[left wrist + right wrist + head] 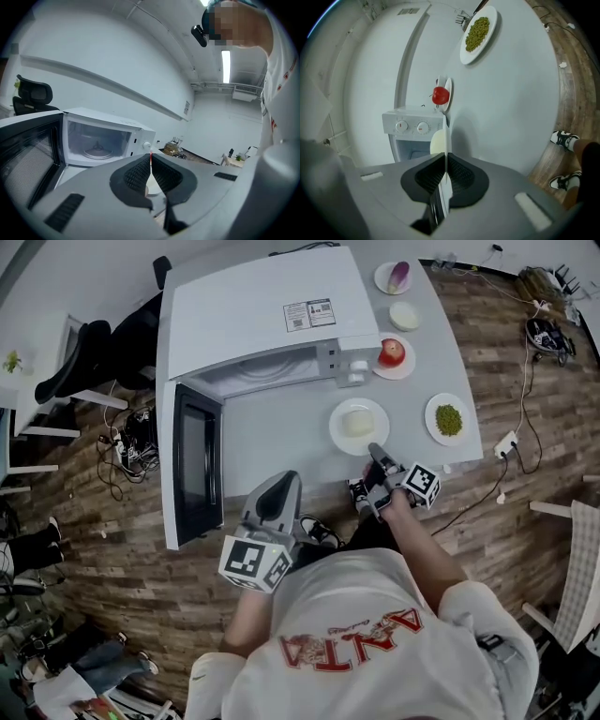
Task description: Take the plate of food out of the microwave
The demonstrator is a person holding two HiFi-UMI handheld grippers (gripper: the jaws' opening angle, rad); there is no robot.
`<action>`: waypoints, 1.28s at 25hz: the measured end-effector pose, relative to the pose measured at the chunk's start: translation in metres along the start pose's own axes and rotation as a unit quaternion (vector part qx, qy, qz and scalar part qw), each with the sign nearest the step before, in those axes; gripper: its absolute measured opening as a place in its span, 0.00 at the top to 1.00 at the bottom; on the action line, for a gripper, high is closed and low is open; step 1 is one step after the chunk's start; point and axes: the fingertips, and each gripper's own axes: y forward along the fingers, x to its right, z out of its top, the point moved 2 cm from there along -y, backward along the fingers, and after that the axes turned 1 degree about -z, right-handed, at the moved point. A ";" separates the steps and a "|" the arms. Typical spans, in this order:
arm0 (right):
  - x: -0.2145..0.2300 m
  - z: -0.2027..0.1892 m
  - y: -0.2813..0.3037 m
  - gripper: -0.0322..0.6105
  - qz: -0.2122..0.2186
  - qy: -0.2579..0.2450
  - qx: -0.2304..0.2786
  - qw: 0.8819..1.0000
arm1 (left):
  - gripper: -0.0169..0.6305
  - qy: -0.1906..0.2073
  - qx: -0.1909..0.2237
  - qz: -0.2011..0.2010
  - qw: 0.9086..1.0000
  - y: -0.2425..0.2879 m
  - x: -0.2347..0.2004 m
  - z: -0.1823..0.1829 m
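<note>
Plate [337, 435] edge-on in right gripper view, rim pinched by right claw [375, 451]; left claw [150, 159] closed, empty.

The left gripper [150, 160] fills the lower frame, its jaws closed tip to tip. At middle left stands the white microwave [137, 137], its door [28, 159] swung open leftward and a glass turntable [97, 152] visible inside.

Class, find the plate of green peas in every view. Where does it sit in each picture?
Head view: plate of green peas, right side, a little above mid-height.
Left gripper view: not in it.
Right gripper view: top, right of centre.
Shared landmark: the open microwave, in all three.
</note>
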 end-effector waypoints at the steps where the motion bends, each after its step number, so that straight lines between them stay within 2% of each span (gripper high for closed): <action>1: 0.001 0.005 0.000 0.92 0.001 0.003 0.007 1.000 | 0.95 0.001 -0.001 -0.002 1.000 0.002 0.001 0.000; 6: 0.011 0.018 0.001 0.92 -0.008 0.032 0.025 0.999 | 0.95 0.000 -0.006 -0.009 1.000 0.011 0.003 0.000; 20: 0.016 0.022 0.005 0.92 -0.027 0.031 0.018 0.999 | 0.95 -0.004 -0.019 -0.008 1.000 0.016 -0.002 -0.003; 22: 0.011 0.022 0.007 0.89 -0.022 0.018 0.015 0.999 | 0.95 -0.005 -0.017 -0.009 1.000 0.016 -0.002 -0.005; 24: 0.004 0.021 0.009 0.76 -0.020 -0.002 0.008 1.000 | 0.95 -0.006 -0.017 -0.009 1.000 0.016 -0.002 -0.007; 27: -0.004 0.017 0.012 0.66 -0.037 -0.052 -0.015 0.998 | 0.95 -0.008 -0.020 -0.010 1.000 0.016 -0.003 -0.008; 29: -0.005 0.013 0.015 0.62 -0.064 -0.095 -0.044 0.992 | 0.95 -0.009 -0.023 -0.010 1.000 0.016 -0.003 -0.006; 32: -0.003 0.005 0.018 0.57 -0.105 -0.157 -0.093 0.978 | 0.95 -0.010 -0.021 -0.011 1.000 0.015 -0.005 -0.007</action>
